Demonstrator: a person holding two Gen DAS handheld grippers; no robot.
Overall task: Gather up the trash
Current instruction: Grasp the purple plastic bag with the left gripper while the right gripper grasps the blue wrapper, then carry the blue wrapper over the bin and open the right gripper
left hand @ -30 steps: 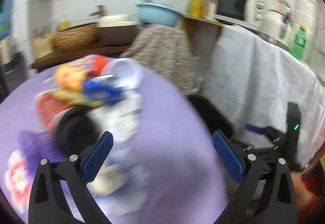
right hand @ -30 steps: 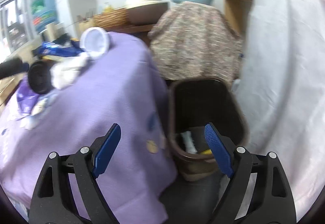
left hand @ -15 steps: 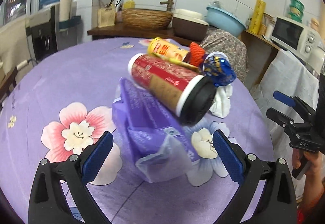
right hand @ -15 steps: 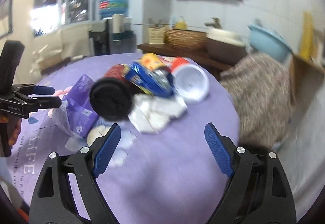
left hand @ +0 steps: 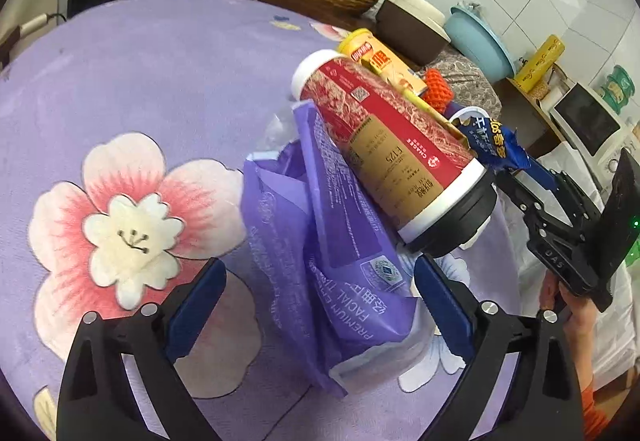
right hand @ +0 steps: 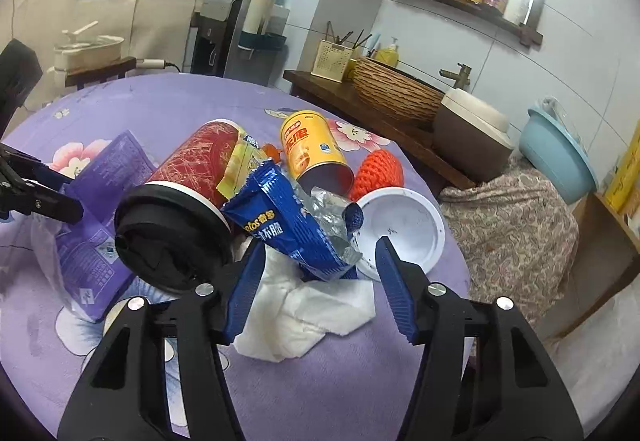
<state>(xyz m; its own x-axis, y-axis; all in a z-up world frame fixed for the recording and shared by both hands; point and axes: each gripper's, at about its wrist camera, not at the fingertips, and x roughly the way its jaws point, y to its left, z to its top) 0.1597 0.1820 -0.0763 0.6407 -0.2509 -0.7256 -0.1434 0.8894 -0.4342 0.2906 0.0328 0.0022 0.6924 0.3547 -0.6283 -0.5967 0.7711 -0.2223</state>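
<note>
A pile of trash lies on the purple flowered tablecloth (left hand: 160, 81). In it are a purple tissue pack (left hand: 340, 241), a red canister (left hand: 392, 149) with a black lid, a yellow can (left hand: 376, 59), an orange foam net (right hand: 378, 171), a blue snack wrapper (right hand: 288, 225), a white tissue (right hand: 304, 317) and a white lid (right hand: 400, 233). My left gripper (left hand: 320, 305) straddles the purple pack's near end; its jaws are closing, with the pads still apart from it. My right gripper (right hand: 320, 291) is closing around the wrapper's lower end and the tissue, without pressing on them.
Behind the table a wooden counter holds a wicker basket (right hand: 396, 97), a brown pot (right hand: 468, 137) and a blue basin (right hand: 560, 153). A patterned cloth (right hand: 512, 233) covers something at the right. A water dispenser (right hand: 240, 37) stands at the back. A hand (left hand: 576, 317) holds the right gripper.
The right gripper swung from the dark bin beside the table up to the trash pile, and its jaws narrowed. The left gripper moved in close over the purple pack.
</note>
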